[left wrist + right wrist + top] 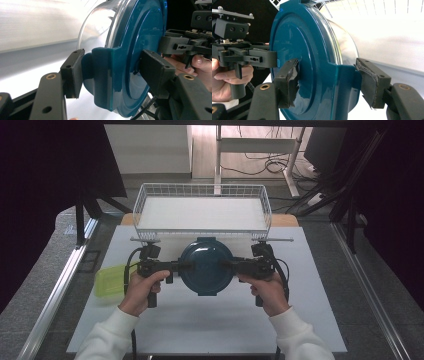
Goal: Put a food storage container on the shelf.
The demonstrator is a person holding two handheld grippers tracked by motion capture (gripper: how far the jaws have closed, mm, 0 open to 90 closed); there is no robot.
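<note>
A round container with a teal lid (206,265) hangs a little above the white table top, lid up, held from both sides. My left gripper (186,266) is shut on the lid's left clip tab, and my right gripper (226,266) is shut on the right tab. In the left gripper view the jaws (113,72) clamp the teal tab (105,75), with the clear bowl (100,22) behind it. The right gripper view has its worn pads (328,82) pressed on the lid's face (297,37) and on the tab's underside.
A white wire basket (142,202) stands just beyond the container at the table's far edge. A pale green box (109,281) lies on the table's left edge beside my left hand. The white top (200,325) spreads out toward me. Dark stands flank both sides.
</note>
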